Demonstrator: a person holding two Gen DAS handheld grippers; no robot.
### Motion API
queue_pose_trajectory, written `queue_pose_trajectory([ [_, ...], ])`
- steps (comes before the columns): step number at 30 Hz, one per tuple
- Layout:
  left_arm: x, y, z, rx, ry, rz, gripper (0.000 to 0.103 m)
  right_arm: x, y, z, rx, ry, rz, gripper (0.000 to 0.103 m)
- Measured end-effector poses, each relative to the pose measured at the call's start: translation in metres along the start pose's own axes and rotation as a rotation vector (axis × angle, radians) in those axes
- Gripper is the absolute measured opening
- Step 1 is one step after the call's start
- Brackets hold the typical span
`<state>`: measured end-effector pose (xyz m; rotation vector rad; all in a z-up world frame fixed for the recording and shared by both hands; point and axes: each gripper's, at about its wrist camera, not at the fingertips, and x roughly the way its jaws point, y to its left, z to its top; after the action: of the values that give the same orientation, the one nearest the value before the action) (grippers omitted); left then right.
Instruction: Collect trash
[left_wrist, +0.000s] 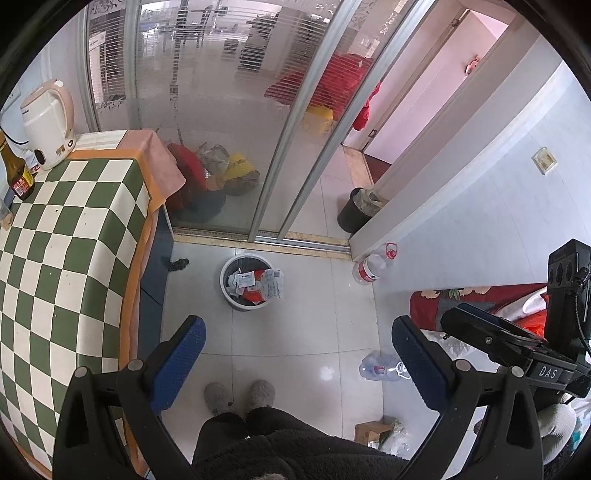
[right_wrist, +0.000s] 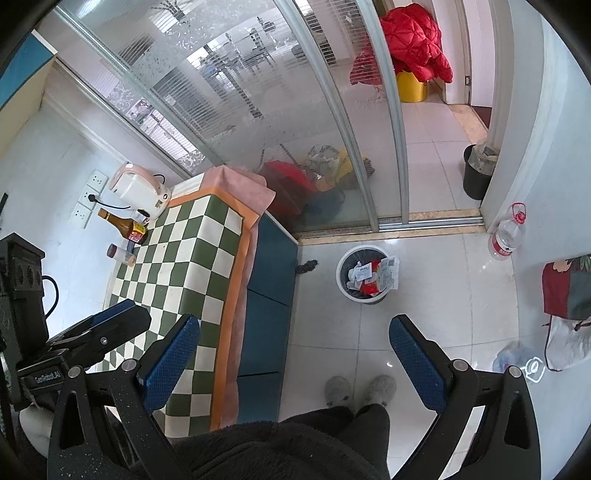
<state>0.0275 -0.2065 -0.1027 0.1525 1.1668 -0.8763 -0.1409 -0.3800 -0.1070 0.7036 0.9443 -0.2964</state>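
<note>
A round grey trash bin (left_wrist: 226, 291) stands on the tiled floor and holds several paper and red wrappers (left_wrist: 258, 284). It also shows in the right wrist view (right_wrist: 342, 284). My left gripper (left_wrist: 299, 332) is open and empty, held high above the floor in front of the bin. My right gripper (right_wrist: 295, 332) is open and empty too, at about the same height. A crushed clear water bottle (left_wrist: 380, 367) lies on the floor at the right; it shows in the right wrist view (right_wrist: 515, 356). An upright clear bottle (left_wrist: 371, 267) with a red cap stands by the wall.
A table with a green checked cloth (left_wrist: 66, 258) stands at the left, carrying a cream kettle (left_wrist: 48, 122) and a brown bottle (left_wrist: 16, 173). A glass sliding door (left_wrist: 229, 110) is behind the bin. A black bin (left_wrist: 352, 212) stands past the doorway. The person's slippers (left_wrist: 240, 397) are below.
</note>
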Motion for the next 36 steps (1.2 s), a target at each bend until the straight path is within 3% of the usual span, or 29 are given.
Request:
queue_pose_trajectory([
  [36,0.003,-0.01,0.011,0.035,0.003,-0.012,0.103,-0.005,-0.005,-0.001,0.043,-0.005,-0.004,0.103],
])
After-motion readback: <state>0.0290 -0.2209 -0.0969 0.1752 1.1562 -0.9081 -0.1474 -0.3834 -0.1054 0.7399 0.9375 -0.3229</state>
